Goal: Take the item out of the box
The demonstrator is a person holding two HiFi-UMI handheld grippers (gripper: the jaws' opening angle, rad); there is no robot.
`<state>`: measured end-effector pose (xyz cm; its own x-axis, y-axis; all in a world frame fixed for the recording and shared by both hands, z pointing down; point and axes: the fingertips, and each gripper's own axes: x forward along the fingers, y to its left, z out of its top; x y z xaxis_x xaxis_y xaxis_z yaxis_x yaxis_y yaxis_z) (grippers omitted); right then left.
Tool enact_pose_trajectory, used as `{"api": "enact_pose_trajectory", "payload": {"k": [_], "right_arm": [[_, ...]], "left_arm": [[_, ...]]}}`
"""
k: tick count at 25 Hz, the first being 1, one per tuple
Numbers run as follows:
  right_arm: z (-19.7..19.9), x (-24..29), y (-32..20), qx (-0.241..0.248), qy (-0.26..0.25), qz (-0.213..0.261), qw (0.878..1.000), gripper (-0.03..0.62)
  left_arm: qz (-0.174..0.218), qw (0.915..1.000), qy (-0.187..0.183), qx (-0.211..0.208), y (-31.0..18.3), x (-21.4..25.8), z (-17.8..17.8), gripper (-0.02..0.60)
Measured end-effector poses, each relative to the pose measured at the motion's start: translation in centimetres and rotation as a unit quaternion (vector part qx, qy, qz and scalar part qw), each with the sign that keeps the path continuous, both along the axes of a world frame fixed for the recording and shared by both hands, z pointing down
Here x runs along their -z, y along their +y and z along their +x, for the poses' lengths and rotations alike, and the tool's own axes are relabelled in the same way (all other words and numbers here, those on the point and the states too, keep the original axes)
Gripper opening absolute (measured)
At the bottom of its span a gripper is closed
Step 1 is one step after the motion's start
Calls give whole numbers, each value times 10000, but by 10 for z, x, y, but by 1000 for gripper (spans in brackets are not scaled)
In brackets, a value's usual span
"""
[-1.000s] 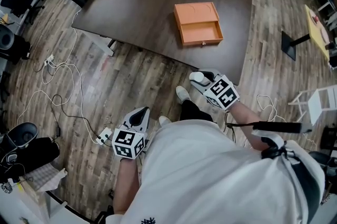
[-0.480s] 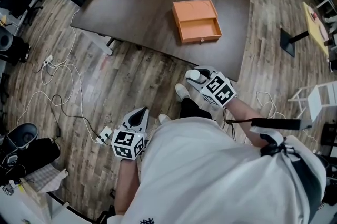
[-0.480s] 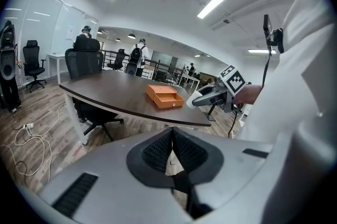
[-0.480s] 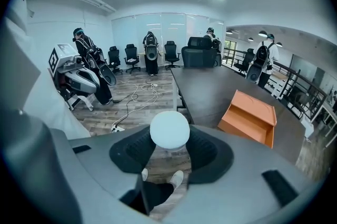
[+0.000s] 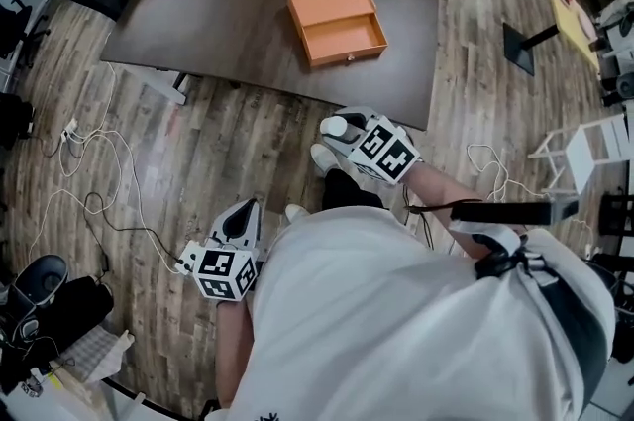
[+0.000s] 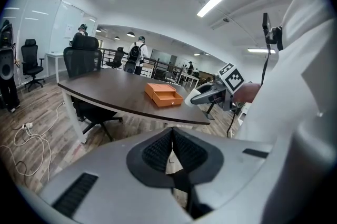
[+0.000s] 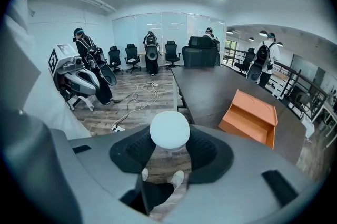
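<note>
Squarely between the jaws of your right gripper (image 7: 169,139) sits the white item (image 7: 169,130), pressed by the dark pads on both sides. It is round, smooth and matte, plain white with no markings, and it looks like a small ball. Its top stands proud of the jaws. From the head view the item (image 5: 336,126) shows as a pale knob at the front of that gripper (image 5: 342,128), held over the wooden floor (image 5: 238,137) just short of the table's near edge and well apart from the box. Your shoes (image 7: 178,177) appear on the boards below the jaws.

Your left gripper (image 6: 172,139) has its jaws pressed together with nothing between them. It hangs low at your left side (image 5: 248,207), over the floor and away from the table.

On the dark brown table (image 5: 218,3) stands the orange box (image 5: 337,23), alone on the tabletop. Its shallow drawer (image 5: 346,39) is pulled out toward you, with a small knob on its front. The right gripper view shows the box (image 7: 251,117) ahead and to the right of the held item.

White cables (image 5: 89,181) trail across the floor to your left, and several people (image 7: 151,51) stand among office chairs at the far end of the room.
</note>
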<state>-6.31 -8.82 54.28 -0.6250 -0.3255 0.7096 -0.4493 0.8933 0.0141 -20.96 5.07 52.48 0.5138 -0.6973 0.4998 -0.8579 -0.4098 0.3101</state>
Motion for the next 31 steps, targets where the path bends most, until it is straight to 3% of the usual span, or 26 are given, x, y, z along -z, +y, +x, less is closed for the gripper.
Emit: {"api": "enact_pose_trajectory", "payload": {"k": [13, 31], "right_arm": [[0, -5, -4, 7, -2, -49, 10000, 173], [19, -3, -45, 3, -24, -215, 9998, 173]], "left_arm": [[-70, 9999, -1, -81, -9, -4, 3, 11], [-130, 9998, -37, -165, -59, 0, 22, 11]]}}
